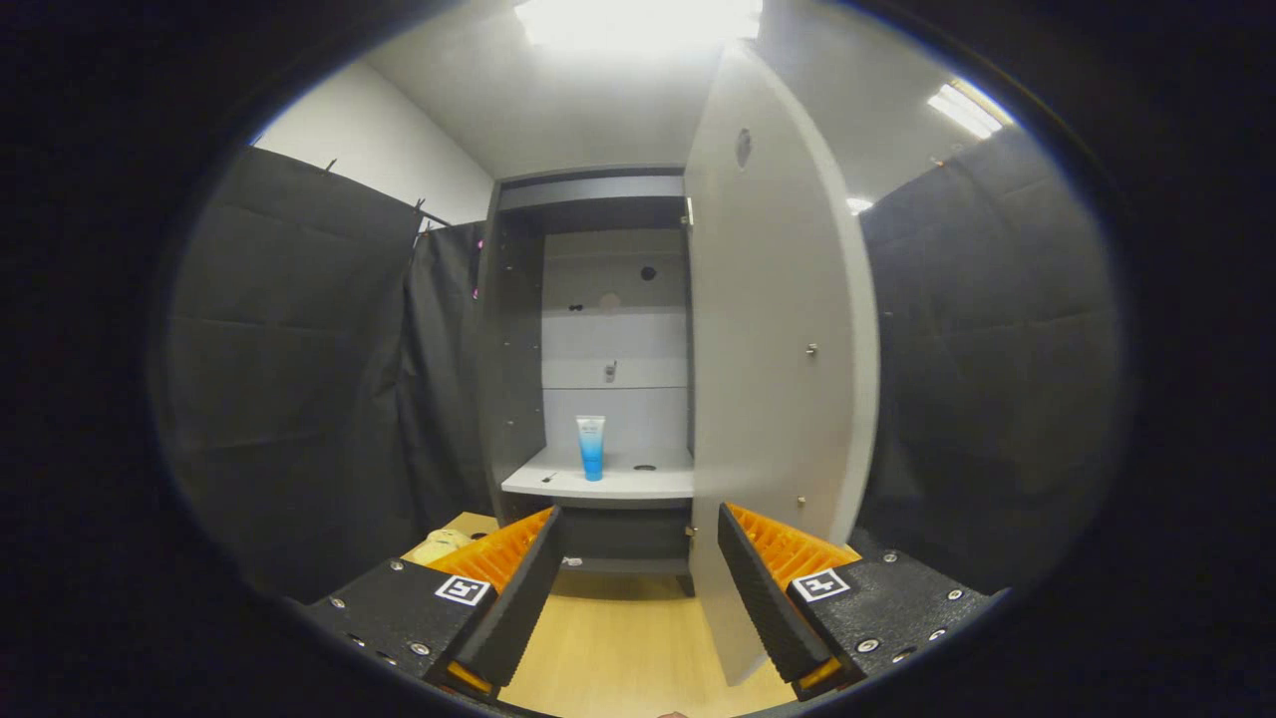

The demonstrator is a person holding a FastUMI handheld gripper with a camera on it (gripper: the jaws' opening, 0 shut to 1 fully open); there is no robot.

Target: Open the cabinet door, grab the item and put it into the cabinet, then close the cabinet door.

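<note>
Gripper view: looking forward along the fingers into an open cabinet (pixel 518 329) standing on a pale wooden floor (pixel 618 648)
Gripper (pixel 638 558): released, fingers spread wide with nothing between them, held back from the cabinet and low
Item: a blue tube (pixel 590 447) stands upright on the cabinet's shelf (pixel 638 484), beyond the fingers and toward the left one, apart from the side walls
Cabinet door (pixel 773 349): swung out toward the camera, its lower edge just inside the right finger; a small knob (pixel 811 350) shows on its face
Other things: a pale object (pixel 444 545) lies low beside the left finger, too blurred to name
Step in hand: by my reading the tube is already placed, so closing the door is what remains
How to do it well: bring the gripper around to the outer face or free edge of the door, press with one finger or the knuckle of the tool, and push along the hinge arc rather than straight in
Care: keep the fingers clear of the shelf front so the tube is not knocked over, and ease the door until it meets the frame
</note>
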